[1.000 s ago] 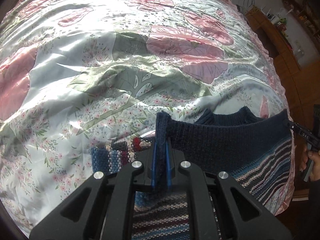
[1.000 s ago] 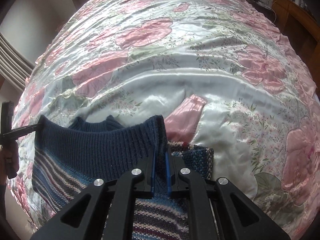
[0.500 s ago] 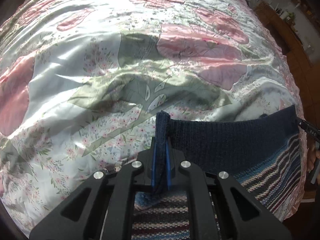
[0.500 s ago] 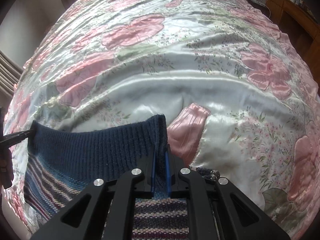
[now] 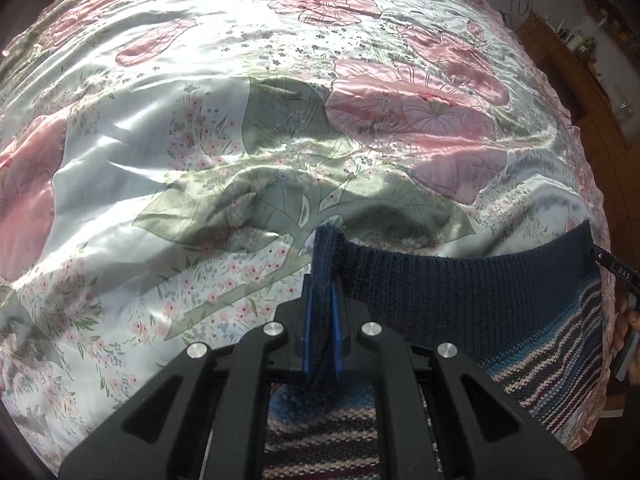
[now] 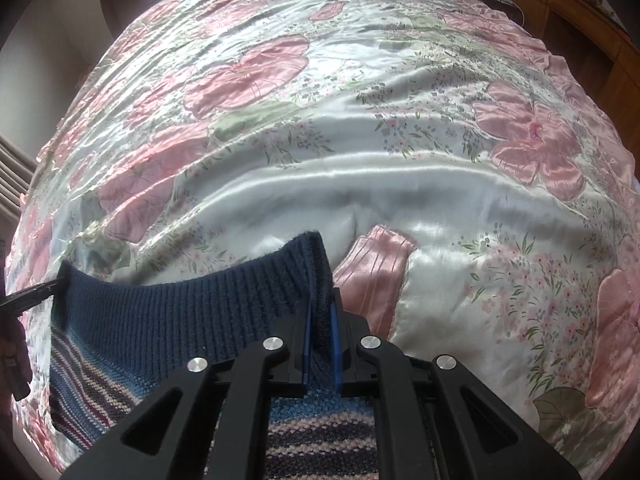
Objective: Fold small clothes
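The sweater [image 5: 460, 292] was a chunky knit — a dark navy ribbed band along the top edge, with thin stripes of blue, pink and maroon below it. It hung stretched between the two claws above a glossy satin bedspread [image 5: 200, 140] printed with big pink flowers, grey-green leaves and tiny sprigs, its surface rumpled into soft shiny folds.

The left gripper [image 5: 321, 312] had its blue-lined jaws closed tight on one upper corner of the ribbed band, which stood up in a bunched tuft at 12 o'clock from the jaws. The right gripper [image 6: 321, 320] pinched the opposite corner the same way, jaws nearly together with only the knit between them.

The left view showed the band running off toward 3 o'clock, where the other claw's tip and a bit of a hand [image 5: 624, 332] appeared. The right view showed the band sagging toward 9 o'clock — and wooden furniture [image 6: 580, 12] at 1 o'clock beyond the bed.
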A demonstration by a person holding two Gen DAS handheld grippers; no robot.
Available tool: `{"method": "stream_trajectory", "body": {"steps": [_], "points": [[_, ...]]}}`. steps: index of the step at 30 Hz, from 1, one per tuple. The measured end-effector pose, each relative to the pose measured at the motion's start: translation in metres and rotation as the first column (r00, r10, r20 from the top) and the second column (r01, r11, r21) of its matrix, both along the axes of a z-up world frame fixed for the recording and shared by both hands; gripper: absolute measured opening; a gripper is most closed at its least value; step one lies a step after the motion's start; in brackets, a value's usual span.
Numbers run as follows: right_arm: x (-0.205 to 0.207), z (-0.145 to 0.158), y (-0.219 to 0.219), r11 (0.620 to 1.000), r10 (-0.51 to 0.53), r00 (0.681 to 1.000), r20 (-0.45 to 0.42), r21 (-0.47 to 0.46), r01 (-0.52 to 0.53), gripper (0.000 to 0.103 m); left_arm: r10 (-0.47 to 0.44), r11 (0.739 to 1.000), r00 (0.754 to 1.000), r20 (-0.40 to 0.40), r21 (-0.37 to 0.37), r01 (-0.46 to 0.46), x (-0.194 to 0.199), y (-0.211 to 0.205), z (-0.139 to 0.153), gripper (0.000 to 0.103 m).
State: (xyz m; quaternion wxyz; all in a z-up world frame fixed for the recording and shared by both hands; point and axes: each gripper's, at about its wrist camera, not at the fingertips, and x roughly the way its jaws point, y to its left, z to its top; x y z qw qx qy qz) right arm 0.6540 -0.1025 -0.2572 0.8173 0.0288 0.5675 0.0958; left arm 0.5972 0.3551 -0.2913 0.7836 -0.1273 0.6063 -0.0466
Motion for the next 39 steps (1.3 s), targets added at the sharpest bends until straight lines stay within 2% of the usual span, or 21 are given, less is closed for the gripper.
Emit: {"method": "stream_trajectory", "body": {"steps": [3, 5, 7, 9, 11, 13, 16, 17, 18, 19, 20, 22, 25, 27, 29, 30, 31, 33, 35, 37, 39], "points": [[0.000, -0.014, -0.001, 1.000, 0.001, 1.000, -0.022, -0.011, -0.001, 0.008, -0.002, 1.000, 1.000, -0.029, 0.013, 0.003, -0.005, -0.001, -0.021, 0.008], [0.000, -0.020, 0.000, 1.000, 0.005, 0.999, -0.044, -0.018, -0.006, 0.012, 0.009, 1.000, 1.000, -0.027, -0.001, -0.009, -0.008, 0.002, -0.021, 0.019], [-0.004, -0.006, -0.008, 0.999, -0.029, 0.999, 0.024, -0.031, 0.029, 0.033, 0.076, 0.997, 0.997, 0.026, -0.004, -0.076, -0.011, 0.016, -0.001, 0.049], [-0.012, 0.016, -0.019, 0.998, -0.061, 0.992, 0.113, -0.015, 0.063, 0.036, 0.125, 0.992, 0.984, 0.130, -0.038, -0.121, -0.020, 0.026, 0.030, 0.059], [-0.020, 0.022, -0.026, 0.990, -0.058, 0.994, 0.088, 0.132, 0.046, 0.034, 0.089, 0.980, 0.982, 0.165, -0.191, -0.057, -0.028, 0.023, 0.046, 0.059], [-0.026, 0.011, -0.023, 0.983, -0.023, 0.999, 0.034, 0.183, 0.016, 0.031, 0.029, 0.959, 0.990, 0.139, -0.283, 0.011, -0.033, 0.010, 0.039, 0.059], [-0.026, -0.015, -0.032, 0.980, -0.063, 0.997, -0.046, 0.186, 0.070, 0.024, 0.033, 0.976, 0.998, 0.046, -0.217, -0.022, -0.035, 0.001, 0.001, 0.056], [-0.025, -0.022, -0.041, 0.970, -0.094, 0.993, -0.069, 0.221, 0.107, 0.022, 0.065, 0.981, 0.998, 0.003, -0.182, -0.063, -0.036, 0.006, -0.015, 0.050], [-0.026, -0.023, -0.047, 0.964, -0.110, 0.991, -0.080, 0.235, 0.126, 0.017, 0.093, 0.983, 0.995, -0.029, -0.159, -0.097, -0.039, 0.012, -0.026, 0.037], [-0.028, -0.020, -0.051, 0.962, -0.121, 0.990, -0.070, 0.237, 0.134, 0.017, 0.126, 0.974, 0.992, -0.028, -0.186, -0.129, -0.043, 0.018, -0.028, 0.037], [-0.032, -0.013, -0.055, 0.962, -0.123, 0.991, -0.048, 0.241, 0.131, 0.017, 0.157, 0.963, 0.987, -0.016, -0.220, -0.157, -0.048, 0.025, -0.023, 0.038], [-0.049, 0.006, -0.062, 0.957, -0.091, 0.996, -0.007, 0.275, 0.089, 0.026, 0.169, 0.949, 0.985, 0.045, -0.278, -0.150, -0.064, 0.029, 0.002, 0.059], [-0.087, 0.022, -0.072, 0.940, -0.039, 0.999, 0.019, 0.340, 0.030, 0.027, 0.077, 0.940, 0.984, 0.160, -0.342, -0.018, -0.102, 0.021, 0.037, 0.072], [-0.107, 0.017, -0.079, 0.939, -0.045, 0.999, 0.006, 0.343, 0.040, 0.027, 0.035, 0.929, 0.987, 0.160, -0.370, 0.027, -0.122, 0.013, 0.037, 0.073], [-0.115, 0.002, -0.087, 0.935, -0.066, 0.997, -0.031, 0.347, 0.072, 0.027, 0.001, 0.948, 0.995, 0.095, -0.316, 0.030, -0.132, 0.006, 0.017, 0.071], [-0.116, -0.008, -0.095, 0.930, -0.087, 0.995, -0.056, 0.353, 0.101, 0.024, 0.003, 0.965, 0.999, 0.053, -0.262, 0.011, -0.135, 0.006, 0.003, 0.066], [-0.116, -0.017, -0.100, 0.930, -0.102, 0.991, -0.083, 0.346, 0.125, 0.015, 0.017, 0.969, 1.000, 0.008, -0.248, -0.015, -0.137, 0.010, -0.012, 0.055], [-0.116, -0.025, -0.111, 0.927, -0.135, 0.986, -0.098, 0.340, 0.161, 0.001, 0.028, 0.969, 1.000, 0.007, -0.247, -0.026, -0.139, 0.017, -0.023, 0.047], [-0.122, -0.015, -0.116, 0.916, -0.151, 0.984, -0.095, 0.361, 0.176, 0.005, 0.071, 0.954, 0.998, 0.002, -0.291, -0.067, -0.138, 0.026, -0.016, 0.051], [-0.137, 0.005, -0.113, 0.910, -0.125, 0.991, -0.053, 0.392, 0.136, 0.023, 0.109, 0.929, 0.993, 0.046, -0.361, -0.085, -0.149, 0.033, 0.005, 0.066], [-0.161, 0.019, -0.109, 0.893, -0.082, 0.996, -0.022, 0.443, 0.083, 0.023, 0.097, 0.903, 0.990, 0.104, -0.427, -0.044, -0.170, 0.032, 0.026, 0.071]]}}
